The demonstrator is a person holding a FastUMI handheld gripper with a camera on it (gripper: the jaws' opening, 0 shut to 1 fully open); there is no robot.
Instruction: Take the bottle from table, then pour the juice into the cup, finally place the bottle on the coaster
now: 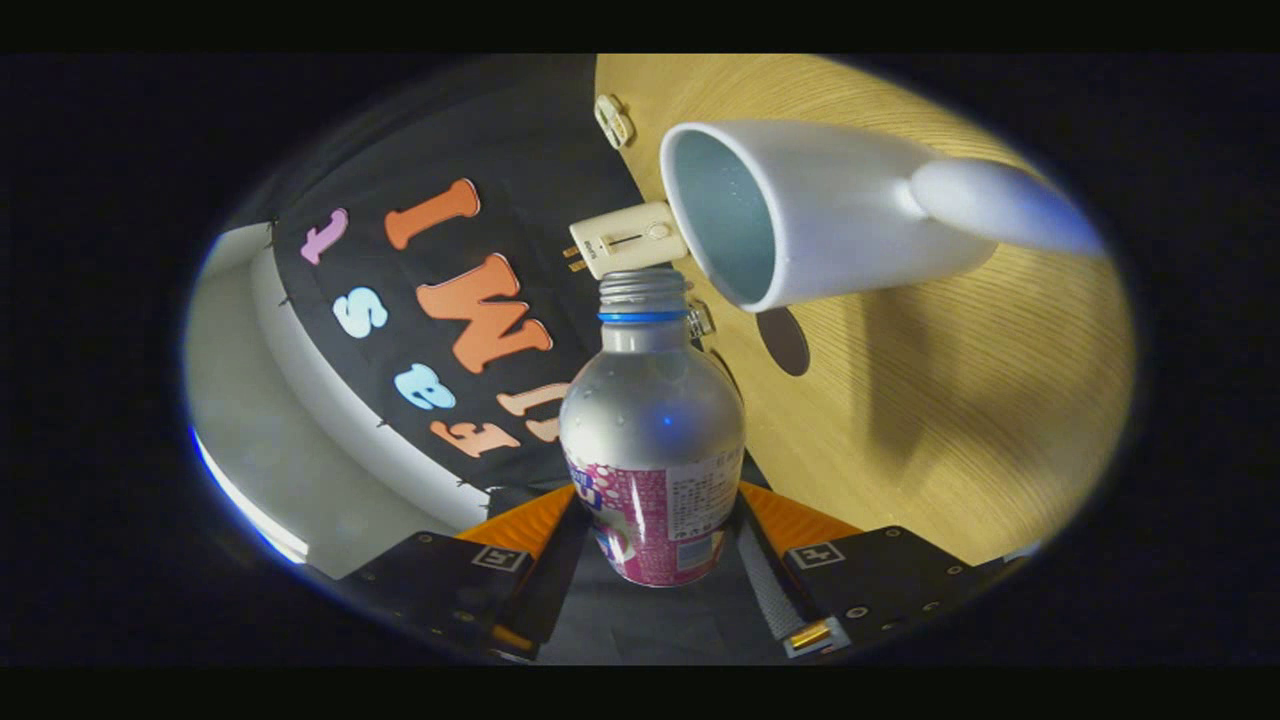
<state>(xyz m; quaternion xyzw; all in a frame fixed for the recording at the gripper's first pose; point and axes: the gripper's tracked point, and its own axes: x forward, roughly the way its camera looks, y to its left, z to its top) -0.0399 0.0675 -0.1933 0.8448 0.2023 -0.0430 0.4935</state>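
A silver bottle (652, 430) with a pink label and a blue ring under its open threaded neck sits between my fingers, and my gripper (655, 510) is shut on the bottle's lower body. The whole view is rolled about a quarter turn, so the bottle is tipped over on its side relative to the wooden table (950, 400). Its mouth lies just short of the rim of a white cup (800, 215) with a handle. A dark round coaster (783, 341) lies on the table beside the bottle's neck, past the cup. No liquid stream is visible.
A small cream box-like device (627, 240) stands just beyond the bottle's mouth, at the table's back edge. A second small pale object (614, 120) lies on the table beyond the cup. The booth's black cloth wall rises behind the table.
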